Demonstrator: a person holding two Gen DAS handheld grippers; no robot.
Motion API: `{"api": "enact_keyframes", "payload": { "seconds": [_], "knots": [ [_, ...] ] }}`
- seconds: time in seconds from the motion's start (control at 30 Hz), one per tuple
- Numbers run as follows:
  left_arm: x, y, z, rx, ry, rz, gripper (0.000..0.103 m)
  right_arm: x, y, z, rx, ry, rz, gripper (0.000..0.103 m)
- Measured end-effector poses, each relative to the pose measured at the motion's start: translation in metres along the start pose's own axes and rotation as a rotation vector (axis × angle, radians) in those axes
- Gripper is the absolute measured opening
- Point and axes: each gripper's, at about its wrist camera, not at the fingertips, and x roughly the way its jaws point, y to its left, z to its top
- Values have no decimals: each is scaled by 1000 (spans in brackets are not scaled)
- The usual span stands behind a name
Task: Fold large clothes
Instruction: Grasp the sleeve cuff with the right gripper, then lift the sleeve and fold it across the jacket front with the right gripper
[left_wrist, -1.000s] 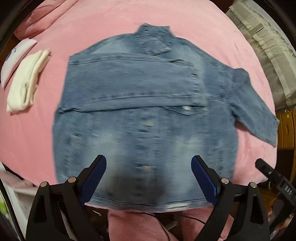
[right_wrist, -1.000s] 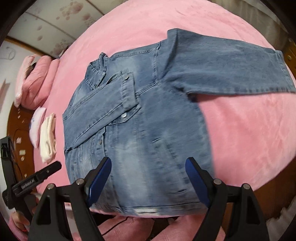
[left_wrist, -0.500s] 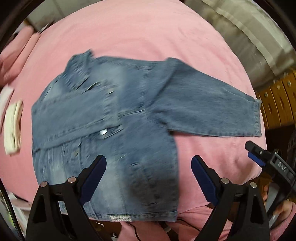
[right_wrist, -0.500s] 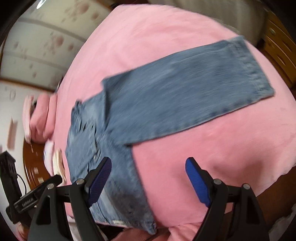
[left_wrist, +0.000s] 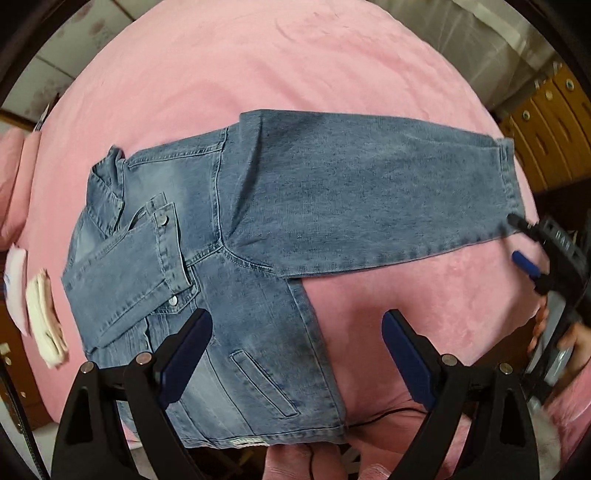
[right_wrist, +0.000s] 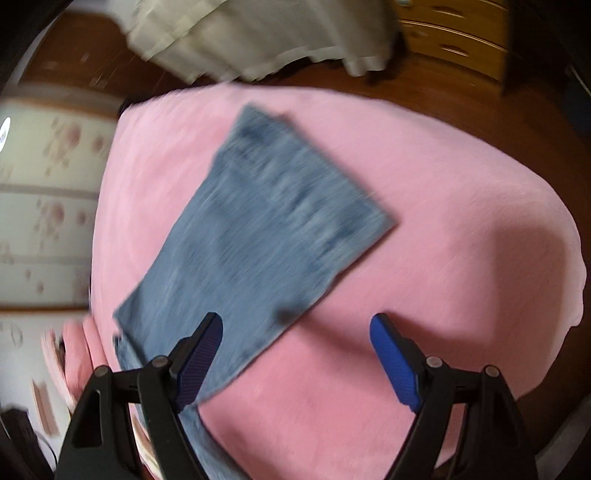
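Pink plush bedding (left_wrist: 295, 92) covers the whole bed, with a wooden drawer chest (left_wrist: 550, 122) off at its right edge. Furthest left lies a small folded cream cloth (left_wrist: 46, 328), beside a pale pink-and-white item I cannot identify. Next comes the faded blue denim jacket (left_wrist: 229, 295), spread flat across the middle of the bed, collar toward the left. Its one sleeve, the buttoned cuff sleeve (left_wrist: 125, 280), is already folded in over the chest. The other, the long outstretched denim sleeve (left_wrist: 369, 192), runs out flat to the right, its cuff near the bed's edge.

Above the jacket's hem hangs the left gripper (left_wrist: 297, 350), blue pads wide apart and nothing between them. At the far right the right gripper (left_wrist: 524, 243) sits by that cuff; its own blurred view shows the right gripper (right_wrist: 295, 350) with jaws spread and empty over the sleeve end (right_wrist: 266, 229), one pad above denim, one above bedding.

I'd judge the second sleeve fold is in hand. Next the right jaws need to drop onto the cuff edge, pinch it, and carry it leftward across the chest, while the left steadies the body.
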Motion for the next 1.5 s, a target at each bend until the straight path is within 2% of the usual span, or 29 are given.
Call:
{"api": "enact_keyframes", "payload": {
  "seconds": [0.13, 0.2, 0.27, 0.3, 0.37, 0.43, 0.47, 0.63, 0.8, 1.0, 1.1, 1.23, 1.4, 1.5],
  "knots": [
    [10, -1, 1, -16, 35, -3, 92, 7, -5, 13, 48, -54, 5, 82],
    [12, 0, -1, -30, 45, -11, 92, 8, -3, 18, 49, -74, -1, 75],
    [13, 1, -4, -35, 46, -6, 92, 11, 1, 23, 37, -84, -23, 49],
    [14, 3, -5, -42, 48, 2, 92, 13, 2, 24, 35, -79, -47, 44],
    [14, 6, -7, -58, 52, 3, 92, 13, -1, 27, 35, -79, -65, 26],
    [14, 13, -10, -88, 50, -7, 92, 11, -2, 28, 20, -71, -72, 22],
    [13, 15, -11, -101, 47, -11, 92, 9, -1, 29, -5, -75, -79, 16],
    [-1, 40, -18, -179, 16, -2, 92, -16, 21, 23, -100, -117, -63, 13],
    [-19, 77, -30, -283, -40, 7, 92, -42, 48, 13, -132, -163, 47, 12],
    [-35, 132, -60, -409, -113, 47, 92, -76, 112, -12, -293, -214, 165, 12],
    [-39, 157, -78, -468, -120, 79, 92, -91, 160, -31, -444, -238, 213, 12],
    [-46, 195, -111, -571, -159, 52, 92, -101, 217, -59, -588, -251, 277, 12],
    [-49, 240, -150, -638, -214, 12, 92, -99, 277, -103, -681, -243, 355, 12],
    [-45, 271, -167, -638, -239, -15, 92, -89, 314, -141, -739, -229, 365, 12]
  ]
}}
